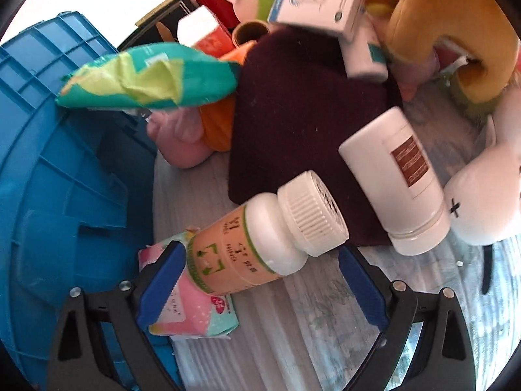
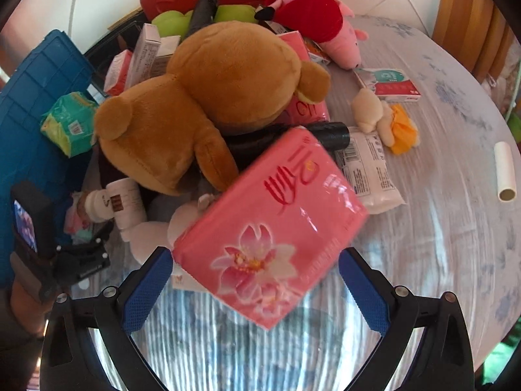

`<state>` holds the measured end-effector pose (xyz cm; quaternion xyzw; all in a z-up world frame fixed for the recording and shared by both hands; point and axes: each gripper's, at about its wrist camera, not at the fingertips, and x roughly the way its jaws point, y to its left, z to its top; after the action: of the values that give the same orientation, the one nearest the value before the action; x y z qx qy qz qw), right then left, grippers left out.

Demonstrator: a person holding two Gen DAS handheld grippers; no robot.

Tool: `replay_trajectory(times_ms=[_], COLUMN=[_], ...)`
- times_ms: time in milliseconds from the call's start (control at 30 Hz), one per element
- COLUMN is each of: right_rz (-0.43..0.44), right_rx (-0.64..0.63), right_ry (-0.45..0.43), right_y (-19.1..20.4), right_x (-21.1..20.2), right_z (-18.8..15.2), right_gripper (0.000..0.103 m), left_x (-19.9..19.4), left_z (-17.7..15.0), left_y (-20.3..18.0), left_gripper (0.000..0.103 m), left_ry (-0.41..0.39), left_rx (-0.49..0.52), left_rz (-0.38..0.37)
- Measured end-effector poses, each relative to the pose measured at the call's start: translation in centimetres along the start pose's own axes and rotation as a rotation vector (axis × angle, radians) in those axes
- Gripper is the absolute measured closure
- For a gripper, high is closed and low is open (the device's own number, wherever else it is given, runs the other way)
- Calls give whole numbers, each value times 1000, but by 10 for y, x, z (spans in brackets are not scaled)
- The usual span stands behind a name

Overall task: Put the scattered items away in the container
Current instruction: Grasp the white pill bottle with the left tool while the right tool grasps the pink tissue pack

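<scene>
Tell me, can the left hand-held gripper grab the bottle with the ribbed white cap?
Probably yes. The left hand-held gripper is open with the orange-labelled bottle lying between its fingers. Nothing covers the bottle; it rests partly on a pink tissue pack.

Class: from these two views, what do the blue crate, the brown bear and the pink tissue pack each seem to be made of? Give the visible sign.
Blue crate: apparently rigid moulded plastic with a dull sheen; its walls show moulded ribs.
Brown bear: plush fabric, matte and fuzzy, with stitched seams; probably soft-stuffed.
Pink tissue pack: thin glossy plastic film, with glare and wrinkles over the printed flower; contents unseen.
</scene>
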<state>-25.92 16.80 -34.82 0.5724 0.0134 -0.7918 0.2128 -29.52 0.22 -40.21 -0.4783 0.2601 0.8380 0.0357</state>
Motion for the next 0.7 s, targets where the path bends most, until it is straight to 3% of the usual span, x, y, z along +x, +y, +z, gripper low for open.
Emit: replay_trajectory(times_ms=[233, 467, 600, 633, 700], right_rz=[-93, -247, -382, -397, -405], right_rx=[-5, -66, -173, -184, -146], right_ry=[9, -9, 5, 11, 3], right_y=[2, 10, 13, 11, -5], right_x=[22, 34, 50, 54, 52], right_z=[7, 10, 8, 6, 1], right_gripper=[0, 0, 0, 5, 30], left_x=[11, 15, 14, 13, 8], left_z=[-2, -1, -2, -2, -2], left_y=[-3, -7, -7, -6, -2], left_gripper=[6, 3, 4, 5, 19], left_ry=[-26, -41, -35, -30, -32], left_rx=[17, 43, 40, 36, 18], left_rz=[43, 75, 72, 67, 54])
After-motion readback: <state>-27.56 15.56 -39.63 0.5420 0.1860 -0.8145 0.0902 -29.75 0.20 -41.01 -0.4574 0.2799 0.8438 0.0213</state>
